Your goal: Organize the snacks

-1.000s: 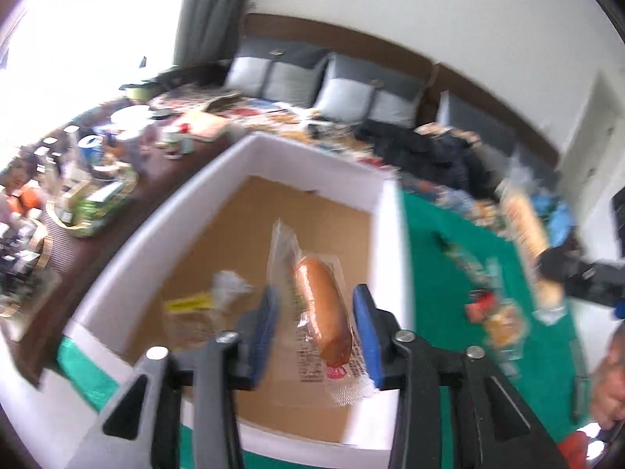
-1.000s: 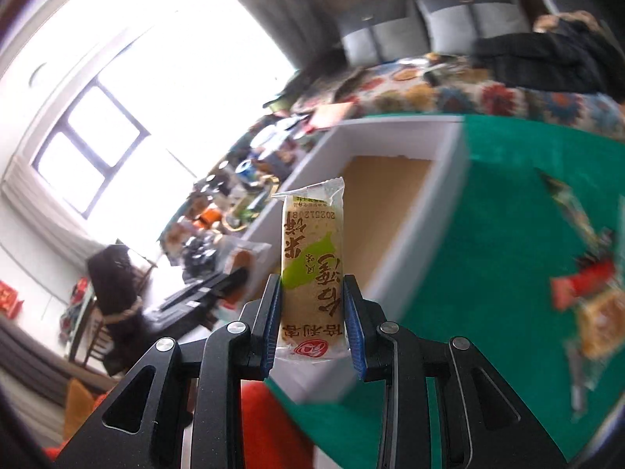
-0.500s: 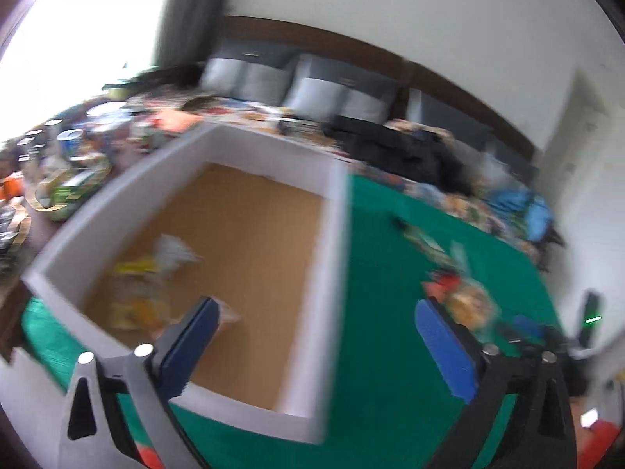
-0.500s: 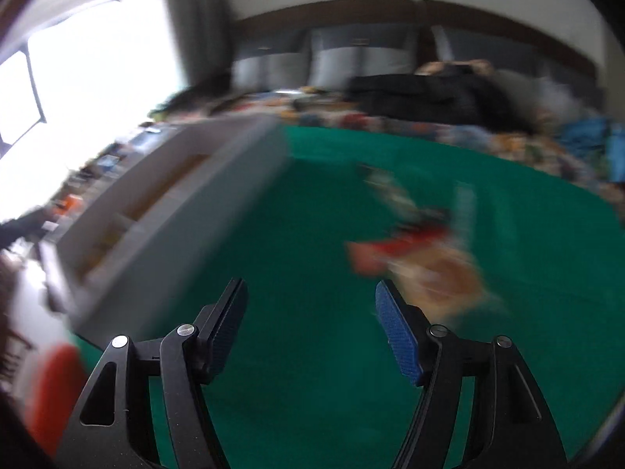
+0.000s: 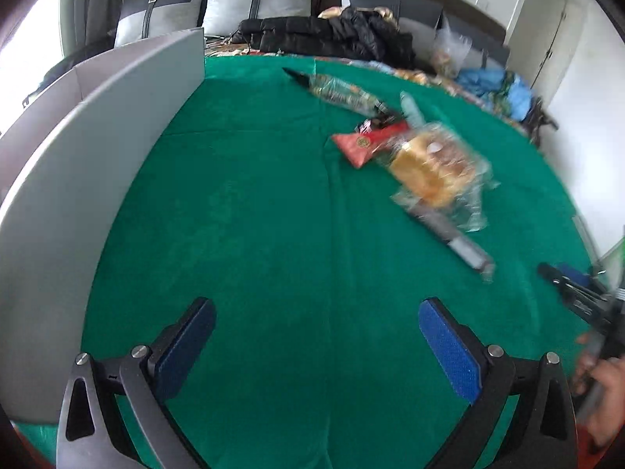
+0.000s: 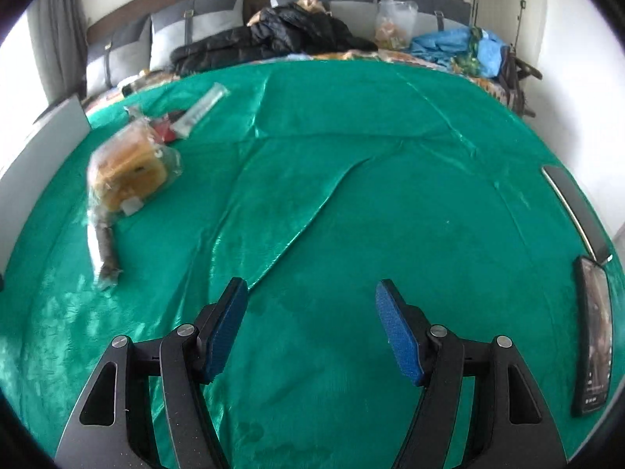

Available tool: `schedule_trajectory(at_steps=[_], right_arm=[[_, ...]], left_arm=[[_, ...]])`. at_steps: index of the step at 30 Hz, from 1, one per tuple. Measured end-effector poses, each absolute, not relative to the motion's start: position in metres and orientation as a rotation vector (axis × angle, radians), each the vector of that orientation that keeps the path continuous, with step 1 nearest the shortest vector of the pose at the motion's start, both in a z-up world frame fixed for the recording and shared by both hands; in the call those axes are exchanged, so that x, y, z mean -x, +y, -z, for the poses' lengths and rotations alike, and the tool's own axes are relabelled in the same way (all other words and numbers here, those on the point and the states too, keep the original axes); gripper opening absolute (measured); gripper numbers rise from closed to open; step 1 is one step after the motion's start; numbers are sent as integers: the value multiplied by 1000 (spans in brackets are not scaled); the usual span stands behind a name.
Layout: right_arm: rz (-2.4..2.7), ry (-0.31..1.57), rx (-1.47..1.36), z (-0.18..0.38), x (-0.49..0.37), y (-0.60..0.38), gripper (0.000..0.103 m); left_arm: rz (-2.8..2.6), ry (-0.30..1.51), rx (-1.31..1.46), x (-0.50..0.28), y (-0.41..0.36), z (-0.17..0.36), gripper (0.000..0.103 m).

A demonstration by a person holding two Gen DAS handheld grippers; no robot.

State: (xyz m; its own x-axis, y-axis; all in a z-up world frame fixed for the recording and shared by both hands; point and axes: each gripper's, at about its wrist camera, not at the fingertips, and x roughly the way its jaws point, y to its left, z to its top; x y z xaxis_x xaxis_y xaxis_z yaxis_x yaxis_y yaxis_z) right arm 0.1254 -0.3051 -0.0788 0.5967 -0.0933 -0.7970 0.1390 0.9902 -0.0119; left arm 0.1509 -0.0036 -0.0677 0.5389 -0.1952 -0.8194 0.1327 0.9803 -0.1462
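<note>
Several wrapped snacks lie on the green cloth: a bagged golden bread, a red packet, a long dark stick pack and a green-patterned long pack. The white box stands at the left; only its outer wall shows. My left gripper is open and empty above bare cloth, short of the snacks. My right gripper is open and empty over the cloth; the bread and stick pack lie far to its left.
A phone and a flat grey device lie at the cloth's right edge. Beyond the cloth are grey pillows, a black jacket and blue bags. The person's hand shows at right in the left wrist view.
Both grippers let go of their snacks at the box, opened wide, and swung right, away from the box and toward the snacks on the cloth.
</note>
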Motion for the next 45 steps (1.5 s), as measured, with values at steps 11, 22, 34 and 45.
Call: schedule_trajectory(at_steps=[11,22,34,45], right_arm=[[120,939,-34,83,-126,-288,86],[119,944,-37,85,-128,-287,90],[119,944,-37,85,-128,-287,90],[119,945,-38,85,-128,-287,90]], left_arm=[[142,948,-58,-177,-17,100,102],[139,953,-55,-181,-18,102,103],[138,953,-55,-181,-18,102,103],[137,953,-56,-181,-18,102,103]])
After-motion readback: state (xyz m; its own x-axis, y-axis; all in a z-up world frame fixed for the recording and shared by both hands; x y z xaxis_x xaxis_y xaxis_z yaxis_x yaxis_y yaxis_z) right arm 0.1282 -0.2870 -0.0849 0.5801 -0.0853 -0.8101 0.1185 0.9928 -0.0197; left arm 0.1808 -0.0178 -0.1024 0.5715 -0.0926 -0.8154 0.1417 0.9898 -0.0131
